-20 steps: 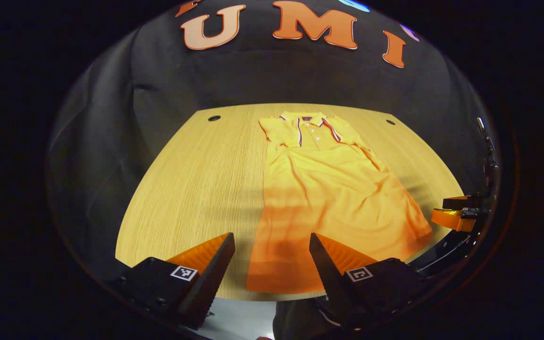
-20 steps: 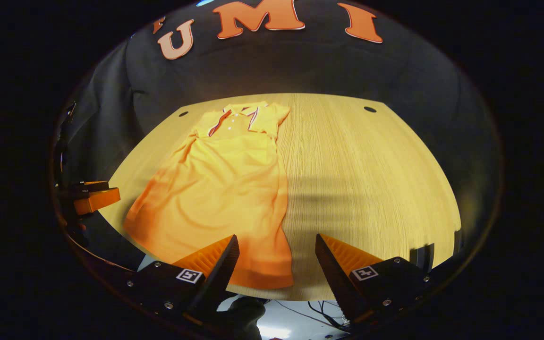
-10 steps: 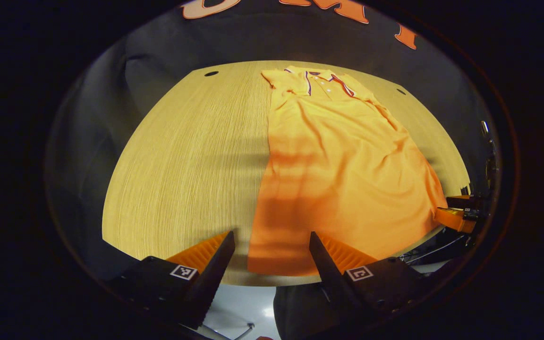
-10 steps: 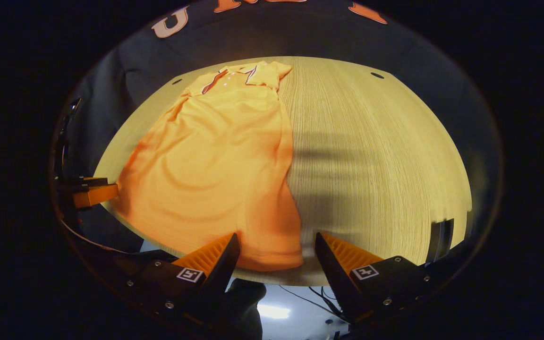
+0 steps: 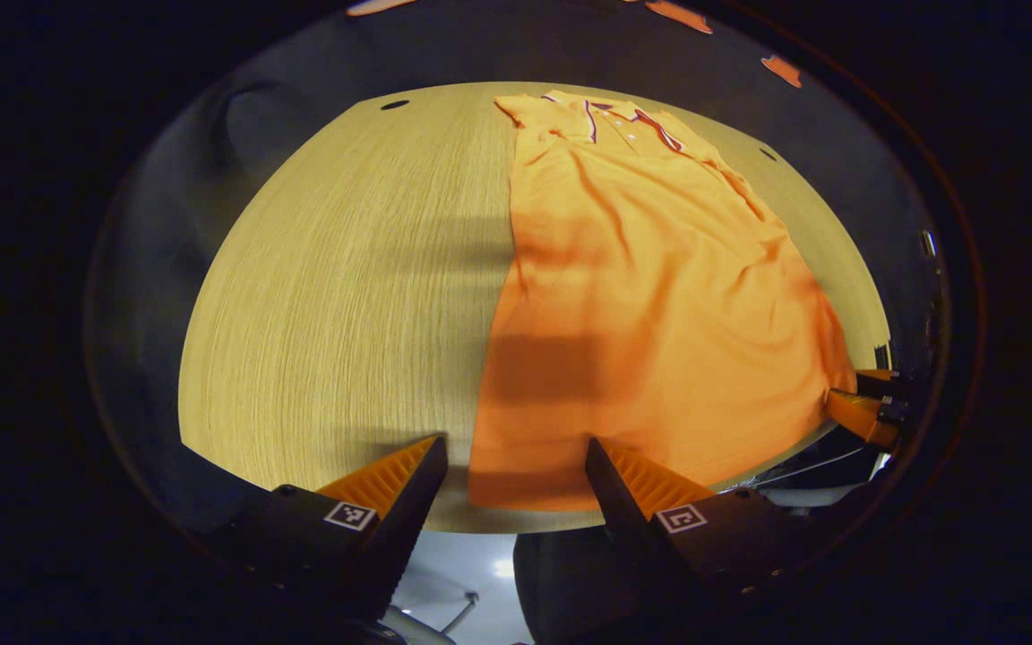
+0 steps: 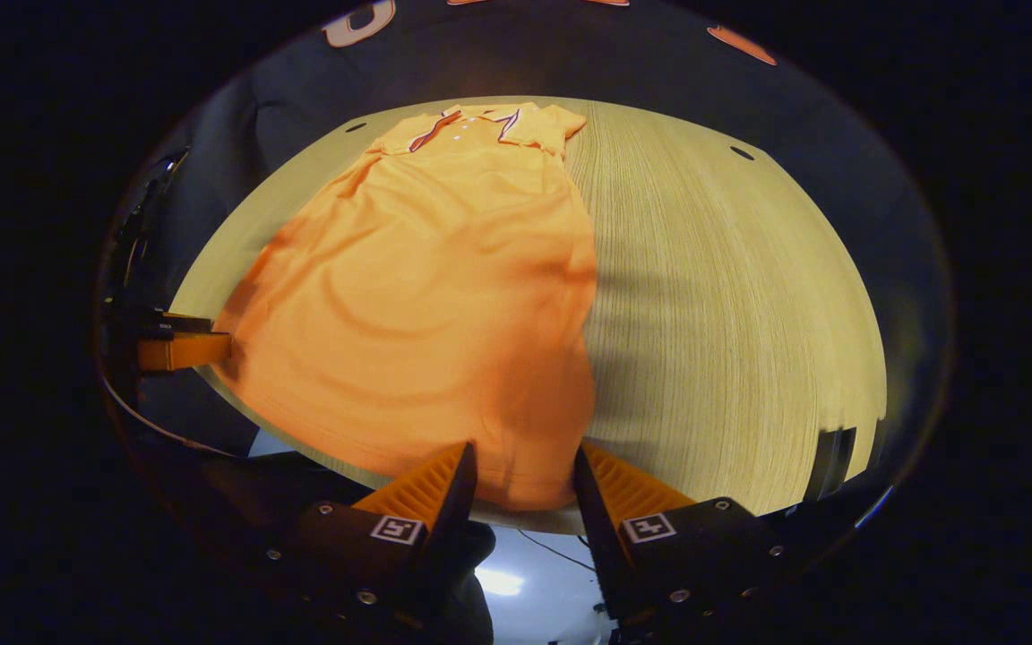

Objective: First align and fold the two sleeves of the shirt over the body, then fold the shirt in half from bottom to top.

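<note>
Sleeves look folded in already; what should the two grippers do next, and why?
Probably close both on the shirt's bottom hem. The left gripper and right gripper each straddle a hem corner at the table's near edge, jaws apart, ready to lift it toward the collar.

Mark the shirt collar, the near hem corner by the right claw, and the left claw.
Collar (image 6: pixel 467 125), right gripper view, the placket.
Hem corner (image 6: pixel 529 488), right gripper view, cloth between the fingers.
Left claw (image 5: pixel 516 466), left gripper view, midway between tips.

Recording booth, black cloth wall (image 5: pixel 319 81) behind a bare wood-grain table (image 5: pixel 346 296) with cable holes
</note>
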### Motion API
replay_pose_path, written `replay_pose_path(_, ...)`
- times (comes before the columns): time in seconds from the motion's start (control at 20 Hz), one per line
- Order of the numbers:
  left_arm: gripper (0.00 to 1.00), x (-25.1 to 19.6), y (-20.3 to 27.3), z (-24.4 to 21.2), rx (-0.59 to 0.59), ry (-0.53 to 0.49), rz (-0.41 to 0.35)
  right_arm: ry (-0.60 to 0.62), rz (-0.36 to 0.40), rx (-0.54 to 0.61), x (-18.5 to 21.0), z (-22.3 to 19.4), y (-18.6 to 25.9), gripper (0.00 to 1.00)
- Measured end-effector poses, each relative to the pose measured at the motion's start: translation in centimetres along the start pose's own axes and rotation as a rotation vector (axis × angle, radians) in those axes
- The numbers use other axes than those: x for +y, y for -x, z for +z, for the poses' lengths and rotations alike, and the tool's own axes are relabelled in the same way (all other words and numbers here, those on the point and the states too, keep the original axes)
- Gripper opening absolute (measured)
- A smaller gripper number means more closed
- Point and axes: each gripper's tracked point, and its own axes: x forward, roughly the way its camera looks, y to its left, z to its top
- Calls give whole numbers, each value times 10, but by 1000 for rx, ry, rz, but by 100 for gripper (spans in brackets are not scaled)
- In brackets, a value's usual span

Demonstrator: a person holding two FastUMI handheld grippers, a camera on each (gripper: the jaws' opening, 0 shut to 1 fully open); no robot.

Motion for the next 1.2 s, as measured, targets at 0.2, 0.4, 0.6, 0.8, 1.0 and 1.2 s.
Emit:
replay_pose_path(0.2, 37, -26, -10, 12, -34, 63, -82, -140, 77, 14, 16, 1, -4, 15)
replay_pose_path(0.4, 2, -30, -8, 12, -32, 101, -127, -204, 139, 1, 24, 5, 3, 14)
replay_pose_path(0.6, 1, -26, 6, 33, -91, 89, -139, -165, 207, -28, 39, 19, 2, 4)
replay_pose_path(0.8, 2, -27, 26, 71, -172, 88, -166, -163, 259, -119, 46, 44, 12, 3)
replay_pose_path(1.0, 1, -26, 45, 112, -250, 76, -179, -165, 292, -167, 49, 71, 11, 3)
replay_pose_path(1.2, 1, -26, 52, 147, -303, 61, -184, -210, 282, -187, 39, 93, 16, 3)
